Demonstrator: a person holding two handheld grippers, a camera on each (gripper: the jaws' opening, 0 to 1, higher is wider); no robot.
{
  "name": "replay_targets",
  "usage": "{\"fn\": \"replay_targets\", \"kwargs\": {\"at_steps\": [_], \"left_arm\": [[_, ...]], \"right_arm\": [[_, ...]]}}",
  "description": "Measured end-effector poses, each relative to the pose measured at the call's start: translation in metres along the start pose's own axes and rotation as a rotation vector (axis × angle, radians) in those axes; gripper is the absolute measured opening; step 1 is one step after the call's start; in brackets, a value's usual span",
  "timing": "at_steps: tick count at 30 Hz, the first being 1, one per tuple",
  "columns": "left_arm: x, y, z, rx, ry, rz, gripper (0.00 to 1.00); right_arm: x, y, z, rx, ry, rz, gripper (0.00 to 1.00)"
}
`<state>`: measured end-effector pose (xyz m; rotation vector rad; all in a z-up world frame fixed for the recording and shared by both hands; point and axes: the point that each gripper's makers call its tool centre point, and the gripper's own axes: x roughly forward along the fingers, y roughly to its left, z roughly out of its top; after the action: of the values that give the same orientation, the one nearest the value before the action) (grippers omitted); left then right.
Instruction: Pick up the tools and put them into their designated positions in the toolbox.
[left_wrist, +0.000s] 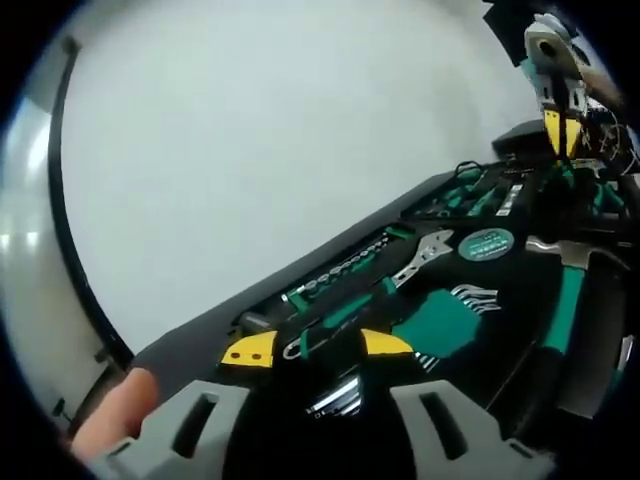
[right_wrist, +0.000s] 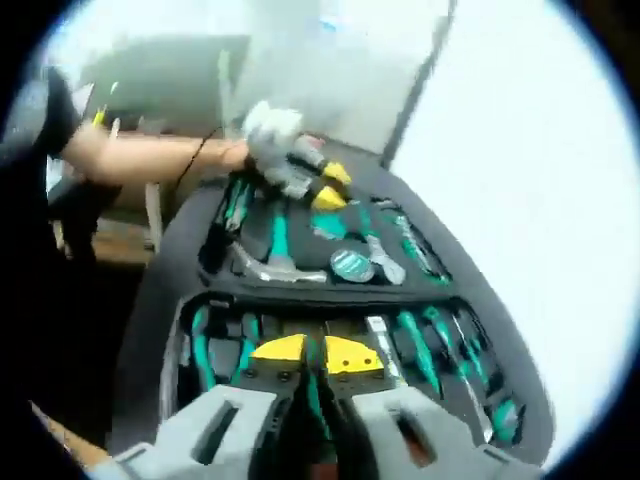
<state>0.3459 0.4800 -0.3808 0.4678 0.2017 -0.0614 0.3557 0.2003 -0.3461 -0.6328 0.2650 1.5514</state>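
Note:
An open black toolbox (left_wrist: 200, 340) (right_wrist: 170, 270) lies on a white table, its foam tray full of green-handled tools. My left gripper (left_wrist: 318, 348) (right_wrist: 325, 190) hovers low over the tray's far section, open, with a green-handled tool and a chrome piece (left_wrist: 335, 395) lying below the gap. Close by lie an adjustable wrench (left_wrist: 430, 250) (right_wrist: 385, 262), a round tape measure (left_wrist: 487, 243) (right_wrist: 350, 265), hex keys (left_wrist: 470, 297) and a hammer (left_wrist: 560, 262) (right_wrist: 270, 268). My right gripper (right_wrist: 316, 352) (left_wrist: 560, 135) stands over the near section, shut on a thin green-handled tool (right_wrist: 313, 385).
Several screwdrivers (right_wrist: 430, 350) fill the near section's right side. The white table (left_wrist: 300, 130) (right_wrist: 560, 200) spreads beyond the toolbox. A person's forearm (right_wrist: 140, 160) reaches in from the left, and a fingertip (left_wrist: 120, 410) shows by my left gripper's base.

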Motion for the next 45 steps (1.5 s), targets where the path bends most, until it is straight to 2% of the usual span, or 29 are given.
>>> {"fn": "replay_targets", "kwargs": {"at_steps": [2, 3, 5, 7, 9, 10, 11, 12, 13, 14, 15, 16, 17, 18, 19, 21, 28, 30, 31, 32, 33, 36, 37, 38, 39, 41, 43, 44, 45], "left_arm": [[-0.001, 0.000, 0.000, -0.004, 0.001, 0.000, 0.31], [0.000, -0.001, 0.001, -0.007, 0.000, -0.005, 0.31], [-0.001, 0.000, -0.001, -0.012, 0.004, 0.000, 0.31], [-0.002, 0.001, -0.002, -0.008, 0.005, 0.005, 0.31], [-0.004, 0.000, -0.001, -0.004, 0.003, 0.005, 0.30], [-0.004, -0.001, 0.000, -0.004, 0.004, 0.006, 0.30], [-0.006, -0.001, 0.000, -0.001, 0.005, 0.011, 0.30], [-0.007, -0.001, 0.000, 0.003, 0.004, 0.011, 0.30], [-0.006, -0.002, 0.001, 0.007, 0.002, 0.007, 0.29], [-0.006, -0.003, 0.002, 0.009, 0.002, 0.007, 0.29], [-0.004, -0.003, 0.002, 0.010, 0.001, 0.002, 0.29], [-0.003, -0.003, 0.003, 0.009, 0.001, 0.003, 0.29], [-0.004, -0.004, 0.003, 0.007, 0.002, 0.004, 0.29], [-0.005, -0.004, 0.003, 0.005, 0.003, 0.004, 0.29], [-0.004, -0.003, 0.002, 0.005, 0.004, 0.006, 0.29], [-0.004, -0.003, 0.001, 0.007, 0.006, 0.012, 0.29], [-0.003, -0.002, -0.001, 0.003, 0.010, 0.016, 0.29], [-0.004, -0.001, -0.001, 0.007, 0.010, 0.020, 0.29], [-0.004, -0.001, -0.002, 0.009, 0.010, 0.021, 0.29], [-0.004, -0.002, -0.002, 0.010, 0.010, 0.021, 0.29], [-0.004, -0.001, -0.002, 0.010, 0.011, 0.022, 0.29], [-0.004, -0.001, -0.003, 0.013, 0.011, 0.025, 0.28], [-0.005, 0.000, -0.003, 0.014, 0.013, 0.029, 0.28], [-0.005, 0.000, -0.003, 0.015, 0.013, 0.029, 0.28], [-0.005, -0.001, -0.003, 0.019, 0.012, 0.030, 0.28], [-0.004, -0.001, -0.003, 0.020, 0.014, 0.030, 0.28], [-0.005, 0.000, -0.003, 0.026, 0.018, 0.035, 0.28], [-0.006, 0.000, -0.002, 0.029, 0.023, 0.038, 0.28], [-0.007, -0.001, 0.000, 0.030, 0.029, 0.038, 0.28]], "right_arm": [[-0.021, -0.017, -0.026, 0.009, 0.070, -0.026, 0.15], [-0.028, -0.023, -0.040, 0.052, 0.098, -0.031, 0.15], [-0.034, -0.035, -0.059, 0.173, 0.107, -0.043, 0.15], [-0.031, -0.028, -0.064, 0.286, 0.099, -0.011, 0.15], [-0.026, -0.018, -0.060, 0.288, 0.053, 0.039, 0.18], [-0.023, -0.013, -0.057, 0.282, 0.026, 0.074, 0.26], [-0.019, -0.014, -0.060, 0.296, 0.030, 0.073, 0.36], [-0.017, -0.013, -0.067, 0.340, 0.067, 0.056, 0.39], [-0.013, -0.019, -0.075, 0.328, 0.097, 0.031, 0.35], [-0.008, -0.023, -0.077, 0.274, 0.095, 0.012, 0.32], [-0.003, -0.019, -0.072, 0.247, 0.064, 0.051, 0.34], [-0.001, -0.018, -0.074, 0.285, 0.067, 0.050, 0.32], [0.001, -0.014, -0.068, 0.301, 0.028, 0.077, 0.30], [0.004, -0.014, -0.067, 0.360, 0.017, 0.069, 0.29], [0.005, -0.008, -0.063, 0.354, 0.009, 0.096, 0.28], [0.009, -0.004, -0.062, 0.362, 0.019, 0.093, 0.27], [0.022, 0.005, -0.048, 0.239, 0.006, 0.089, 0.27], [0.027, 0.004, -0.045, 0.158, 0.015, 0.050, 0.27], [0.032, 0.005, -0.045, 0.144, 0.037, 0.029, 0.27], [0.034, 0.003, -0.043, 0.084, 0.046, -0.009, 0.27], [0.035, 0.004, -0.047, 0.040, 0.087, -0.022, 0.27], [0.034, 0.005, -0.048, -0.032, 0.109, -0.062, 0.28], [0.035, 0.004, -0.050, -0.113, 0.113, -0.061, 0.28], [0.033, -0.002, -0.048, -0.076, 0.099, -0.064, 0.28], [0.028, -0.006, -0.046, -0.100, 0.085, -0.072, 0.30], [0.014, -0.014, -0.032, -0.020, -0.001, -0.122, 0.29], [-0.012, -0.032, -0.005, 0.079, -0.170, -0.246, 0.26], [-0.022, -0.040, 0.000, 0.101, -0.210, -0.333, 0.22], [-0.030, -0.045, 0.000, 0.113, -0.222, -0.423, 0.16]]}}
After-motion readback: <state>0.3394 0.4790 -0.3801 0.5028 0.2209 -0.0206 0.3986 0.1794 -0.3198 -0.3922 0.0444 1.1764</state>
